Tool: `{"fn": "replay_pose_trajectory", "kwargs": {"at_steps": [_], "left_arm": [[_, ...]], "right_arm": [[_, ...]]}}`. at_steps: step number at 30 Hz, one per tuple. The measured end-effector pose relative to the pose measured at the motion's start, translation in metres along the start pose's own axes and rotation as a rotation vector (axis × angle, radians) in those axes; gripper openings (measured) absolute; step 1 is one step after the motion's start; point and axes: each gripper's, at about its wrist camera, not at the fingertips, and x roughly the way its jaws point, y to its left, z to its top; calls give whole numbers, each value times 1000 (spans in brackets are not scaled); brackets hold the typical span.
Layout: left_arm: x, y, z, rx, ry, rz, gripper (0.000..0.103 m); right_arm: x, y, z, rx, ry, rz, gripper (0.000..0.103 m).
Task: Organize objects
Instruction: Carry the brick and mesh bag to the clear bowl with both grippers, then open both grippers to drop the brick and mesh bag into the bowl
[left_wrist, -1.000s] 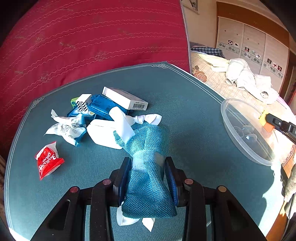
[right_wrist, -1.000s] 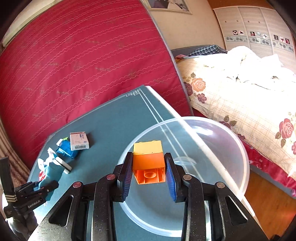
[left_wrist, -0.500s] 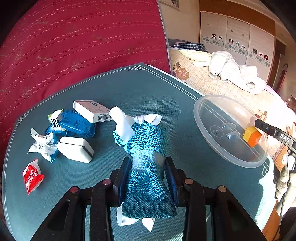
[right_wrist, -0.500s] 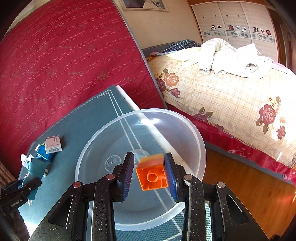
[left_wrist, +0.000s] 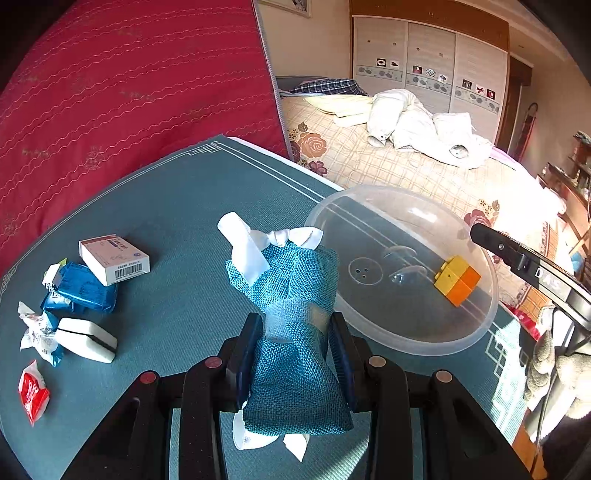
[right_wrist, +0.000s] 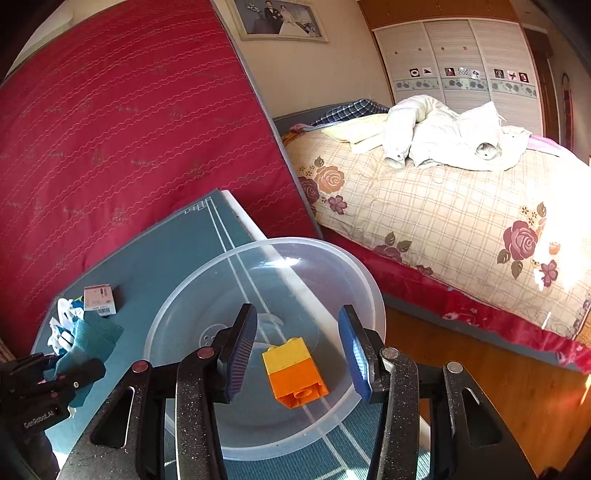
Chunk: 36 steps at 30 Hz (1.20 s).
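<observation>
the right claw is seen spread, its jaws having just been opening; the orange and yellow brick lies loose in the clear plastic bowl, touched by neither pad. the teal mesh pouch is pinched between the pressed pads of the left claw, held above the teal table just beside the bowl. a small white box, a blue packet and a red sachet are left at the table's far side.

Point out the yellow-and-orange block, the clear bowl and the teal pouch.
yellow-and-orange block (right_wrist: 295, 371): right wrist view, on its side face where yellow meets orange.
clear bowl (right_wrist: 373, 295): right wrist view, on its far right rim.
teal pouch (left_wrist: 295, 384): left wrist view, on its woven lower half.
</observation>
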Motion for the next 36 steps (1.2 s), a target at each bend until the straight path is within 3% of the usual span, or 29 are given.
{"fn": "replay_pose_trajectory", "kwargs": {"at_steps": [17, 18, 20, 21, 22, 29, 36], "left_arm": [[33, -54, 42, 97, -25, -98, 40], [34, -56, 43, 103, -30, -102, 44], [33, -58, 46, 106, -50, -95, 67], [32, -57, 46, 104, -66, -88, 83], [29, -56, 46, 101, -85, -81, 88], [23, -49, 40, 101, -99, -41, 90], [14, -37, 33, 69, -112, -6, 103]], "right_arm": [[-6, -10, -2, 20, -18, -19, 55], [-6, -12, -2, 24, -17, -20, 55], [-6, -14, -3, 30, -15, -23, 55], [-5, -14, -3, 32, -13, -26, 55], [-5, -15, -3, 35, -12, -27, 55], [-7, -17, -4, 39, -17, -34, 55], [-7, -10, -6, 16, -2, -31, 57]]}}
